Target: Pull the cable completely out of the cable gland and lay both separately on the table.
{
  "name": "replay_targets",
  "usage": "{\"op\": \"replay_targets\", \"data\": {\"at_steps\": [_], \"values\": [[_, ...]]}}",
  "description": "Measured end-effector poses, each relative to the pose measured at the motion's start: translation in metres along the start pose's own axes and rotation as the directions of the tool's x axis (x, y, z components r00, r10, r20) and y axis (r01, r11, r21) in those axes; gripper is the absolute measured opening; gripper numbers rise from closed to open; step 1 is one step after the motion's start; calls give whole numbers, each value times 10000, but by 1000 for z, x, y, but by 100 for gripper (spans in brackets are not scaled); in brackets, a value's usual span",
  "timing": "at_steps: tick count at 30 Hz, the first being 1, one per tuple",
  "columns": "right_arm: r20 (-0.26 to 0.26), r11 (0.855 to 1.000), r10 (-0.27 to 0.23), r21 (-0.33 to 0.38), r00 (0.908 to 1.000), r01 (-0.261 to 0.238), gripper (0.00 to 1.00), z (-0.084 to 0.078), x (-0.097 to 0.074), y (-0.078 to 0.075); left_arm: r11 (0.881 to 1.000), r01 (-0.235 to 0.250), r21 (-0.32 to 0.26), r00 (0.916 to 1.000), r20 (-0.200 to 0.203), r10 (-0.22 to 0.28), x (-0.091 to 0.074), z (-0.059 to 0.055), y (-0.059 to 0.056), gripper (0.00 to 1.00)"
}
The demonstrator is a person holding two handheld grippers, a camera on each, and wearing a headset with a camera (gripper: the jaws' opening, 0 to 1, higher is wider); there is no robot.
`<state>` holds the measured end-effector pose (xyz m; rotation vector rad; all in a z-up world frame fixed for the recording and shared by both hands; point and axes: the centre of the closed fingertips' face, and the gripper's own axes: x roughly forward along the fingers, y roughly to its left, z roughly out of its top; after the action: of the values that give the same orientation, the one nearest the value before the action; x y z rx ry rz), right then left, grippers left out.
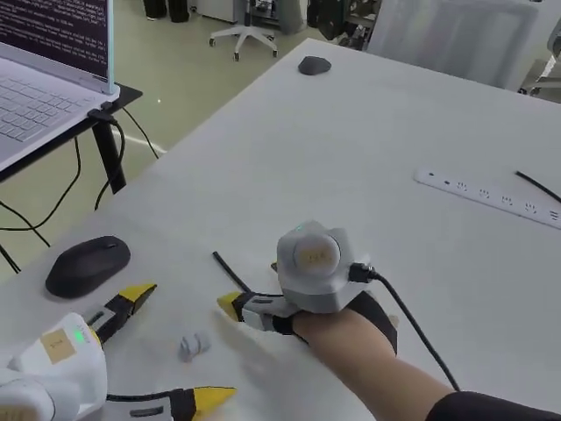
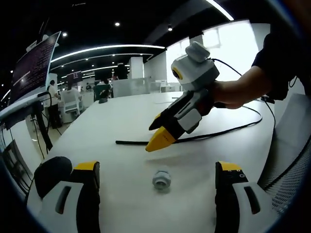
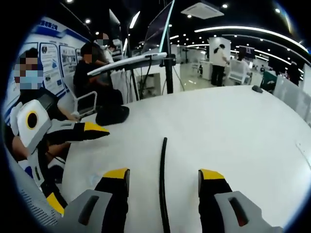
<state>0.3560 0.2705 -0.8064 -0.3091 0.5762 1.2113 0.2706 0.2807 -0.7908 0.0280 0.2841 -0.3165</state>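
The small grey cable gland (image 1: 194, 345) stands alone on the white table, between the wide-apart jaws of my left gripper (image 1: 187, 348), which is open. In the left gripper view the gland (image 2: 162, 179) sits just ahead of the left gripper (image 2: 158, 168). The thin black cable (image 1: 230, 274) lies flat on the table, apart from the gland. My right gripper (image 1: 252, 286) is open over the cable's near end. In the right gripper view the cable (image 3: 163, 165) runs between the right gripper's (image 3: 163, 175) spread jaws, neither touching it.
A black mouse (image 1: 88, 263) lies left of the left gripper. A laptop (image 1: 44, 88) stands on a side stand. A white power strip (image 1: 491, 197) lies far right, another mouse (image 1: 314, 65) at the back. The right gripper's lead (image 1: 412, 324) trails toward me.
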Motion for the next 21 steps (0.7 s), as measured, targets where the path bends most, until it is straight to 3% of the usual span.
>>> {"op": "replay_targets", "data": {"at_steps": [2, 4, 5, 6, 8, 12, 14, 17, 19, 21], "values": [[562, 9997, -85, 255, 9984, 70, 74, 9, -3, -1, 9998, 11, -212, 10000, 15, -11, 0, 4, 1, 99], [1012, 9966, -501, 703, 9936, 431, 99, 16, -7, -10, 9995, -84, -297, 9999, 84, 86, 0, 7, 3, 99], [739, 9956, -753, 618, 9944, 708, 97, 12, -13, -16, 9981, -20, -617, 9999, 124, 28, 1, 9, 2, 99], [917, 9948, -840, 651, 9922, 782, 99, 16, -15, -19, 9970, -7, -780, 9999, 104, 16, 1, 10, 2, 99], [1037, 9925, -1029, 765, 9893, 953, 99, 18, -22, -27, 9971, 29, -764, 10000, 92, -22, 2, 13, 1, 99], [781, 9849, -1577, 852, 9844, 1510, 99, 11, -43, -46, 9971, 251, -721, 9997, -51, -255, 4, 21, -5, 99], [798, 9756, -1994, 1094, 9767, 1903, 99, 7, -60, -57, 9961, 487, -732, 9988, -61, -493, 6, 27, -9, 99], [605, 9492, -2721, 1807, 9604, 2576, 99, -6, -90, -74, 9941, 472, -976, 9984, -248, -499, 11, 35, -9, 99], [605, 9440, -2878, 1863, 9558, 2724, 99, -9, -104, -79, 9936, 599, -958, 9981, -53, -607, 14, 48, -13, 99], [613, 9367, -3132, 1843, 9477, 2976, 99, -13, -125, -84, 9943, 807, -695, 9965, -176, -822, 16, 53, -18, 99]]}}
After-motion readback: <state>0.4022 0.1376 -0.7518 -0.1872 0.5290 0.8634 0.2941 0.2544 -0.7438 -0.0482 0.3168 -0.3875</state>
